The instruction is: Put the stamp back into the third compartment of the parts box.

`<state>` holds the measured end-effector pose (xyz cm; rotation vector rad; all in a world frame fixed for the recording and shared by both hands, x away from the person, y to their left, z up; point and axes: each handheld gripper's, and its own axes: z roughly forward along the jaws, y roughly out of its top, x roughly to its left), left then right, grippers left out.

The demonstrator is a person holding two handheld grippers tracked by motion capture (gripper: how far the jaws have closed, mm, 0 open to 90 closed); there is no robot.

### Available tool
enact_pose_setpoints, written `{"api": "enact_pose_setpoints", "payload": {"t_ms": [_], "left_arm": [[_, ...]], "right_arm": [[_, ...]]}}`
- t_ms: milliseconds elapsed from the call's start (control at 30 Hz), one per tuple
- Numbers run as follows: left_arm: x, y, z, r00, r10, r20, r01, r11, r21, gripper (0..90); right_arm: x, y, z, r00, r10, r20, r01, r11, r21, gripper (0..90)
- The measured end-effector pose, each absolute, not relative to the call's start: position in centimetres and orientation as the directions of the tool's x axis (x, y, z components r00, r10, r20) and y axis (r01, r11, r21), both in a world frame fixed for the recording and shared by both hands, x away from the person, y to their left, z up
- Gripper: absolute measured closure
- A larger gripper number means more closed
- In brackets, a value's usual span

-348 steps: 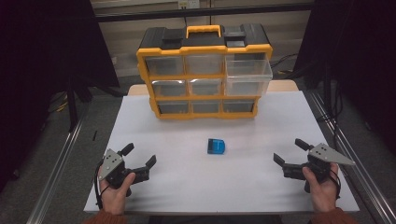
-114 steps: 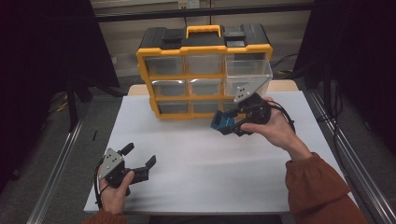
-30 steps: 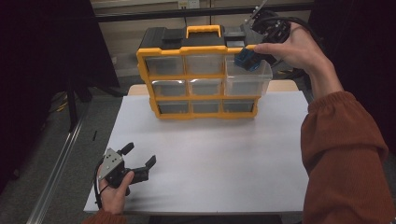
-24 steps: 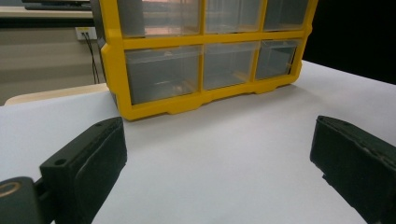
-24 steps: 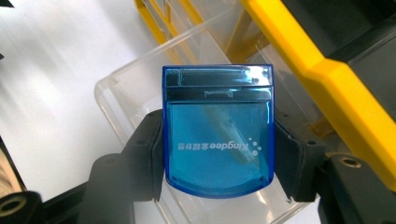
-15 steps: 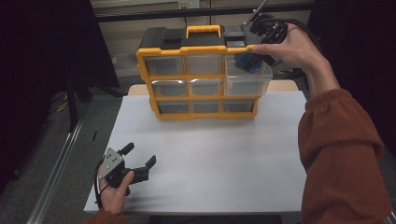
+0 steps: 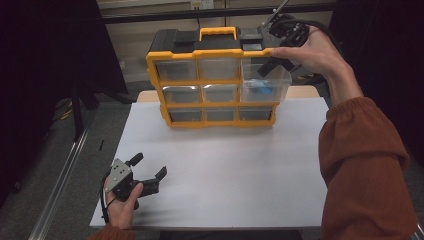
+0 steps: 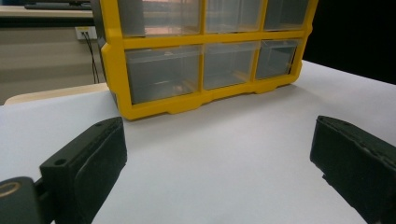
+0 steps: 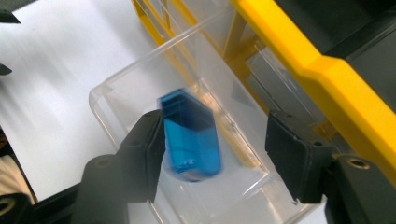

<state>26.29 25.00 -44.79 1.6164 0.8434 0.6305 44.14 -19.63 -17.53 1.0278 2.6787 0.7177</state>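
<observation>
While the right gripper [image 9: 215, 158] hangs over the pulled-out clear drawer [image 9: 116, 93] at the upper right of the yellow organizer [image 7: 215, 82], its jaws have just been opening; the blue block [image 9: 191, 135], blurred, lies inside that drawer, free of the right-hand pad. Left gripper [image 7: 148, 166] rests wide open and empty on the white table [image 7: 240, 170]

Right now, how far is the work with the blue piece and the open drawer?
Done: the blue piece is already inside the pulled-out clear drawer of the yellow organizer. In hand: the right gripper is above the drawer, its jaws have just been opening, and the blurred piece seems to be falling free. Left: probably withdrawing and pushing the drawer shut. The left gripper rests open on the table.
</observation>
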Motion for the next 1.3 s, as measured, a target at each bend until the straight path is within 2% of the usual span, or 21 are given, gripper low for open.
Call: {"api": "enact_pose_setpoints", "payload": {"t_ms": [200,300,433,533,933,1133,1300], "left_arm": [[26.3,24.9,-44.8,0.609,0.792,-0.043,0.187,-0.09,0.978,3.9],[26.4,25.0,-44.8,0.601,0.798,-0.039,0.19,-0.095,0.977,4.0],[26.7,24.8,-44.7,0.604,0.796,-0.042,0.19,-0.093,0.977,4.0],[26.9,24.5,-44.8,0.606,0.794,-0.045,0.194,-0.092,0.977,4.0],[26.3,24.9,-44.8,0.587,0.808,-0.047,0.201,-0.09,0.975,4.0],[26.1,25.2,-44.8,0.584,0.811,-0.024,0.187,-0.106,0.977,4.0],[25.9,25.4,-44.8,0.588,0.807,-0.044,0.191,-0.086,0.978,4.0]], "right_arm": [[44.0,-19.9,-17.8,-0.741,0.672,0.002,0.574,0.632,0.52,30.1],[43.9,-19.9,-17.8,-0.731,0.682,-0.004,0.573,0.617,0.539,20.1],[43.6,-20.2,-17.4,-0.734,0.678,-0.016,0.55,0.609,0.572,12.0],[43.4,-20.2,-17.2,-0.743,0.67,-0.013,0.541,0.611,0.578,9.1],[42.4,-21.0,-17.2,-0.75,0.661,-0.03,0.509,0.605,0.613,3.9],[41.9,-21.6,-17.3,-0.737,0.674,-0.044,0.499,0.587,0.638,4.5],[41.1,-22.0,-17.4,-0.742,0.669,-0.042,0.491,0.586,0.645,3.8]]}}
